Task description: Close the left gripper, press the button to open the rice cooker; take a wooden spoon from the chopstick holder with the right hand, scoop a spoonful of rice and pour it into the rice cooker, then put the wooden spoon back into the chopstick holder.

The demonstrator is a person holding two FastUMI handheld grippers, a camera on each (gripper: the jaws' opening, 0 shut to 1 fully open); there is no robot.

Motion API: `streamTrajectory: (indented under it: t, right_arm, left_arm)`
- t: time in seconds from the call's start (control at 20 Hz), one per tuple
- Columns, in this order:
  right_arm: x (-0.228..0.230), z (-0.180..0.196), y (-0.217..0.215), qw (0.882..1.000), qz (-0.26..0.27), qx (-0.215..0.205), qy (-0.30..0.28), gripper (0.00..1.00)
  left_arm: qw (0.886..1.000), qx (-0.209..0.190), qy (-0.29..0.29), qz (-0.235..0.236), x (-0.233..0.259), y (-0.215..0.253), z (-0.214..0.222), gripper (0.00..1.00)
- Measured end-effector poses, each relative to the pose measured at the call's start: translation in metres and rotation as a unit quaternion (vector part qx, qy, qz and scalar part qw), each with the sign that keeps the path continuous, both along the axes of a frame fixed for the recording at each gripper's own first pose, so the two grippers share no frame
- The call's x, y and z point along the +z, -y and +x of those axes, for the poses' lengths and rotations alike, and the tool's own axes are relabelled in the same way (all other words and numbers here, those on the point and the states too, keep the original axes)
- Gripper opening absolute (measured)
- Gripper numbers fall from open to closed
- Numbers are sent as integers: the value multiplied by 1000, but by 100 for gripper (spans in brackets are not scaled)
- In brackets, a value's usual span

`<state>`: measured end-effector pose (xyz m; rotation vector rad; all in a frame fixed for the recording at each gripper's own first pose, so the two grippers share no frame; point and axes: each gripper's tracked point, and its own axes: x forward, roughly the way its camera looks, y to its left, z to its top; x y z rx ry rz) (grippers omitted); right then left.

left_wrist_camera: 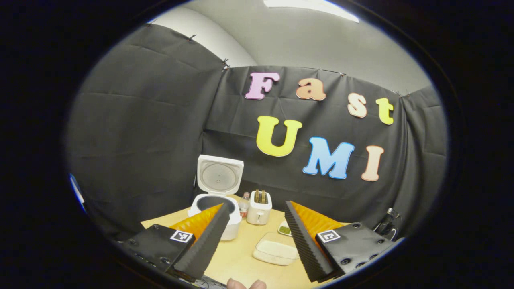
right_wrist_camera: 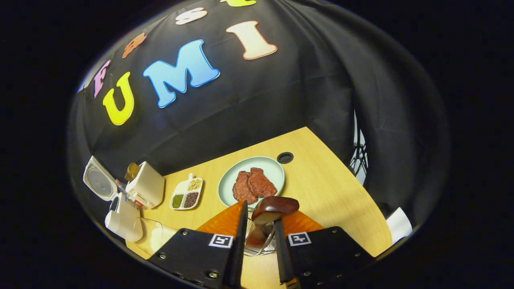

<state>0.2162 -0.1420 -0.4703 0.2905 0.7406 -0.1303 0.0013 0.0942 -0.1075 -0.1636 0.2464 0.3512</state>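
Note:
The white rice cooker (left_wrist_camera: pixel 217 208) stands at the back left of the wooden table with its lid (left_wrist_camera: pixel 219 176) raised. My left gripper (left_wrist_camera: pixel 256 205) hangs open in the air in front of it, holding nothing. In the right gripper view, the dark wooden spoon (right_wrist_camera: pixel 275 208) stands bowl-up in the wire chopstick holder (right_wrist_camera: pixel 252 247). My right gripper (right_wrist_camera: pixel 260 214) is closed around the spoon's neck, just under the bowl. The rice cooker (right_wrist_camera: pixel 122 218) lies far to the left in this view.
A white toaster (left_wrist_camera: pixel 259 208) and a small bottle (left_wrist_camera: pixel 243 204) stand beside the cooker. A pale shallow tray (left_wrist_camera: pixel 276 251) lies on the table. A divided dish of grains (right_wrist_camera: pixel 186 194) and a green plate (right_wrist_camera: pixel 273 170) with red meat sit behind the holder.

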Motion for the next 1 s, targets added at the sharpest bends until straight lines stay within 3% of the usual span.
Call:
streamTrajectory:
  t: [0.05,0.1,0.2,0.25,0.35,0.4,0.65,1.0]
  right_arm:
    - [-8,-11,-1,1000,-4,2,-22,39]
    - [-5,-21,8,999,-23,-3,-30,60]
    - [0,-20,35,996,-79,-23,-21,75]
    - [9,-23,35,997,-79,-23,-7,81]
    - [23,-24,28,997,-67,-24,11,77]
    - [31,-24,28,997,-67,-26,17,87]
    - [88,-27,40,989,-110,-51,84,89]
    - [218,-43,-17,972,-128,-7,197,89]
  left_arm:
    - [1000,-4,1,-1,0,2,2,93]
    - [1000,-7,1,0,0,5,3,93]
    - [1000,-12,4,-2,1,8,4,93]
    - [1000,-14,6,-3,2,9,6,93]
    - [1000,-15,9,-4,3,9,7,93]
    - [1000,-15,10,-6,3,10,7,93]
    - [1000,-19,21,-5,11,9,6,93]
    - [998,-27,54,3,27,-21,31,93]
